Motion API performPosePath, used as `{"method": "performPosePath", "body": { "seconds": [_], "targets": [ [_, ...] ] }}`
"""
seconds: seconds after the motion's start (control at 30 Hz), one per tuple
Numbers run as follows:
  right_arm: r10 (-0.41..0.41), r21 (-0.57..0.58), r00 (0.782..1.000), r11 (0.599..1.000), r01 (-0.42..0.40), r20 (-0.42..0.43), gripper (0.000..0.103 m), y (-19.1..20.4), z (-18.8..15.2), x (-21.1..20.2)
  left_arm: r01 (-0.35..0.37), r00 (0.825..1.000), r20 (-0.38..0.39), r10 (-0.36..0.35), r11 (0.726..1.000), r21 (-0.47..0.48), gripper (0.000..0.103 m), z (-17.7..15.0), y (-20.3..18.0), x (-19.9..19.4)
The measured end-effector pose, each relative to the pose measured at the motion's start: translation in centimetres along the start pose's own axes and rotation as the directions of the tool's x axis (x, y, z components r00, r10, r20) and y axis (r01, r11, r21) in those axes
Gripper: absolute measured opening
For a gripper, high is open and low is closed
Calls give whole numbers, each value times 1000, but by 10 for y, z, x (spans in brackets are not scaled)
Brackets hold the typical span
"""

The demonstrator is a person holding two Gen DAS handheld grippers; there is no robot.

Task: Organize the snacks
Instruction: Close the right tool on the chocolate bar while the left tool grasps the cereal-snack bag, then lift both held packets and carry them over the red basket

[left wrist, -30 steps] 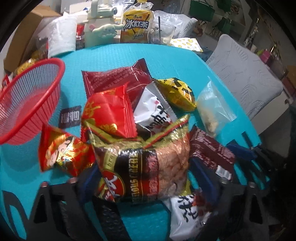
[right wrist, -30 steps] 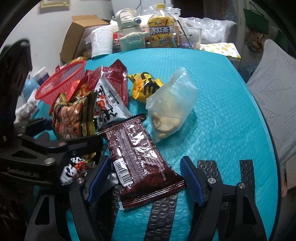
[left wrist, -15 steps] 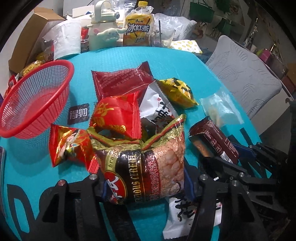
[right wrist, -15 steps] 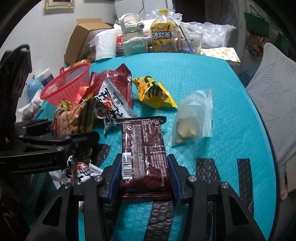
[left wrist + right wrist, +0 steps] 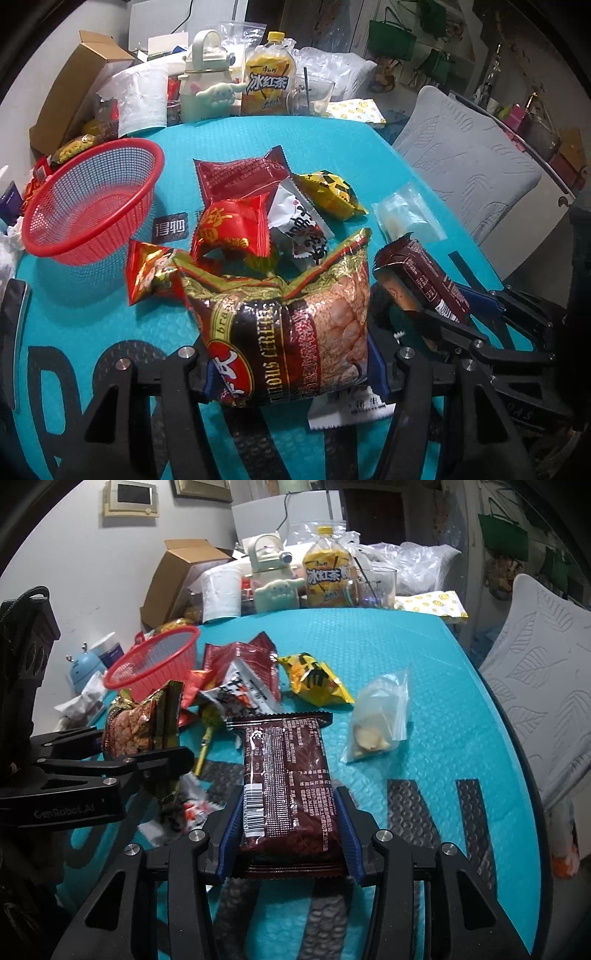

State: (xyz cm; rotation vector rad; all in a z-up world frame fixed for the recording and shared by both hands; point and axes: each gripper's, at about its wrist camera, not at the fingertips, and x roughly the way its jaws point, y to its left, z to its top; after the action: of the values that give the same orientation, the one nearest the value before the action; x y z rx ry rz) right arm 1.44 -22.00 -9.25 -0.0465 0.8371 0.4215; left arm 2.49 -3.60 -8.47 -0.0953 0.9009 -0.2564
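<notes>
My left gripper (image 5: 295,369) is shut on a brown and gold peanut bag (image 5: 295,328), held a little above the turquoise table (image 5: 332,147). My right gripper (image 5: 288,830) is shut on a dark brown snack bar (image 5: 288,775), also lifted; that bar (image 5: 424,280) shows at the right of the left wrist view. The peanut bag (image 5: 140,727) appears at the left of the right wrist view. An empty red mesh basket (image 5: 92,206) stands at the left. Loose packets lie mid-table: dark red (image 5: 240,177), bright red (image 5: 232,225), white (image 5: 299,225), yellow (image 5: 328,192).
A clear zip bag (image 5: 380,716) lies right of the pile. A white packet (image 5: 347,406) lies under the peanut bag. Along the far edge stand a cardboard box (image 5: 74,96), paper roll (image 5: 140,99), pale green bottle (image 5: 203,74), yellow drink bottle (image 5: 267,85) and glass (image 5: 310,96). A grey chair (image 5: 472,162) stands right.
Both grippers have closed, the left on the peanut bag and the right on the brown bar, and both have lifted and drawn back from the pile. The clear bag fell flat.
</notes>
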Motion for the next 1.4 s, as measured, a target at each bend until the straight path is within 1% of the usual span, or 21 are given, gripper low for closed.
{"method": "performPosePath", "body": {
  "seconds": [0.27, 0.33, 0.53, 0.67, 0.8, 1.1, 1.4],
  "targets": [
    [41, -14, 999, 999, -41, 26, 46, 20, -5, -13, -11, 999, 38, 12, 1000, -12, 60, -15, 6, -26],
    [58, -23, 998, 998, -57, 35, 46, 27, -4, -16, -26, 998, 56, 27, 1000, -16, 60, -18, 8, -34],
    [112, -63, 992, 992, -108, 60, 46, 48, 4, -20, -61, 991, 114, 65, 997, -37, 60, -20, 21, -62],
    [137, -106, 988, 986, -129, 72, 46, 61, 14, -23, -79, 984, 158, 88, 995, -59, 60, -16, 33, -77],
    [165, -151, 981, 977, -150, 97, 46, 75, 29, -27, -82, 976, 194, 95, 994, -74, 60, -9, 42, -90],
    [218, -200, 967, 961, -190, 133, 46, 95, 65, -28, -116, 955, 264, 135, 990, -86, 60, 14, 64, -112],
    [246, -275, 954, 942, -194, 170, 46, 118, 116, -20, -146, 933, 320, 167, 985, -90, 60, 47, 92, -120]
  ]
}}
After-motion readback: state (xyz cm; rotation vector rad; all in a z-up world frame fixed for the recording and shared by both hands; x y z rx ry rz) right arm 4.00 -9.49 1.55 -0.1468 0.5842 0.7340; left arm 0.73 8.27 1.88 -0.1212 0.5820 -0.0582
